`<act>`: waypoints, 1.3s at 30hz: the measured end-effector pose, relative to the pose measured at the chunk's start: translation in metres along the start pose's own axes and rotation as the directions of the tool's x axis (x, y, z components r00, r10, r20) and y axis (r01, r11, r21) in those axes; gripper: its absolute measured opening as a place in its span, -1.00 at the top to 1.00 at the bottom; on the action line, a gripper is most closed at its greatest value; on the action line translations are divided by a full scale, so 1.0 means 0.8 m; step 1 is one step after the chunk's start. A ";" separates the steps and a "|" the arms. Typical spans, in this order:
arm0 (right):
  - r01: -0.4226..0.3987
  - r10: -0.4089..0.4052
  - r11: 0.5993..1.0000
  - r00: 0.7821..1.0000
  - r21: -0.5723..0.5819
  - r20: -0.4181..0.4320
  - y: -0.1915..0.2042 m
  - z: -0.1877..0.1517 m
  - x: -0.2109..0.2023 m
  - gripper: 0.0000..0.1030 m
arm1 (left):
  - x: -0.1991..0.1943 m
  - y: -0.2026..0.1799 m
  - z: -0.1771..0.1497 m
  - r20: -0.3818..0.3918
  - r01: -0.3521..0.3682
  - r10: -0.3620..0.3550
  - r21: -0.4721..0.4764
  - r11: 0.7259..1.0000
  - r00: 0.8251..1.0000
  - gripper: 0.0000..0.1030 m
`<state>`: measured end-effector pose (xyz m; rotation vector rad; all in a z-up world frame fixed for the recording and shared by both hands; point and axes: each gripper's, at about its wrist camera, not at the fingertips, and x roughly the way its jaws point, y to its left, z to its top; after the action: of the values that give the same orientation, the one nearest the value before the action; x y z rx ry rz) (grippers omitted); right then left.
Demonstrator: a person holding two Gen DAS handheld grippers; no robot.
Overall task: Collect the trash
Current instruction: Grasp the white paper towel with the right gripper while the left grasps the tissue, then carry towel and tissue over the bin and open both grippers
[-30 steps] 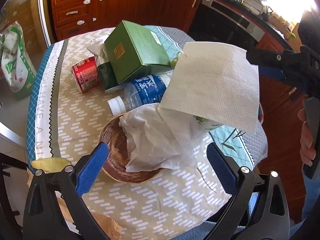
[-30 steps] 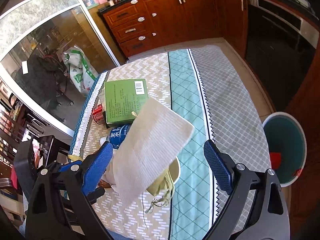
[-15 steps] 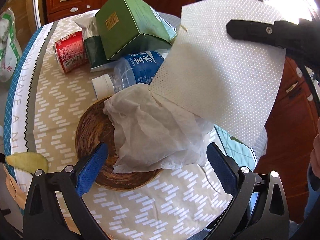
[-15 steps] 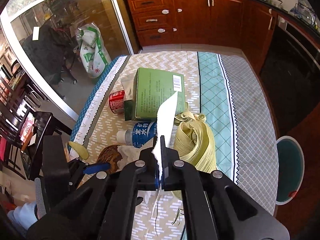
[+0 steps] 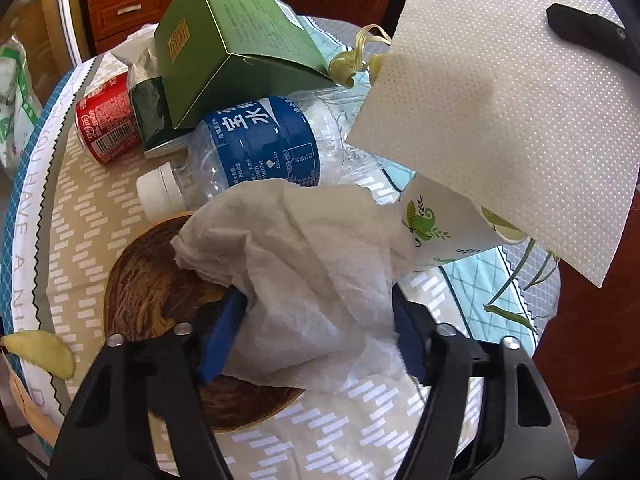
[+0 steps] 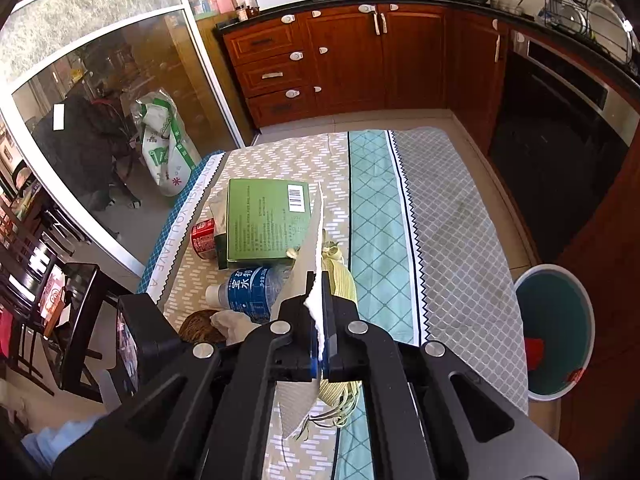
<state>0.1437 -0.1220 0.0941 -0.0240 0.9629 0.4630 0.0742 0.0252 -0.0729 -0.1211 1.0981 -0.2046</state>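
Observation:
A crumpled white tissue (image 5: 312, 264) lies in a brown woven bowl (image 5: 152, 292) at the table's near edge. My left gripper (image 5: 316, 320) is down around it, jaws closing, both blue pads touching the tissue. My right gripper (image 6: 319, 308) is shut on a flat white paper towel (image 6: 312, 240), held edge-on above the table; the same paper towel (image 5: 492, 112) hangs at the upper right of the left wrist view. Behind the bowl lie a blue-labelled water bottle (image 5: 264, 144), a red can (image 5: 104, 124), a green box (image 5: 232, 40) and a tipped paper cup (image 5: 436, 224).
A teal trash bin (image 6: 554, 332) stands on the floor right of the table. A bundle of pale yellow strips (image 6: 340, 276) lies under the right gripper. A yellow peel (image 5: 40, 352) sits at the table's left edge. A dark chair (image 6: 76, 304) stands at the left.
My left gripper sank onto the bowl and its jaws narrowed around the tissue. My right gripper closed on the paper towel and lifted it clear of the pile.

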 end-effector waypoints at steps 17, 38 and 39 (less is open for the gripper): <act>-0.068 0.057 0.996 0.986 0.064 0.158 -0.032 0.006 -0.071 0.97 | -0.139 -0.011 0.019 0.196 0.050 -0.046 -0.017 0.999 0.980 0.84; 0.009 -0.046 0.968 0.988 0.250 0.145 -0.163 -0.036 -0.086 0.97 | -0.109 -0.113 0.057 0.144 0.097 -0.117 0.139 0.986 0.983 0.83; 0.015 -0.056 0.966 0.987 0.260 0.152 -0.171 -0.037 -0.091 0.97 | -0.105 -0.122 0.061 0.139 0.107 -0.128 0.149 0.983 0.982 0.83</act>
<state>0.1389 -0.2789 0.1094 0.2279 0.8582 0.2983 0.0703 -0.0513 0.0417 -0.0731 0.9257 -0.3731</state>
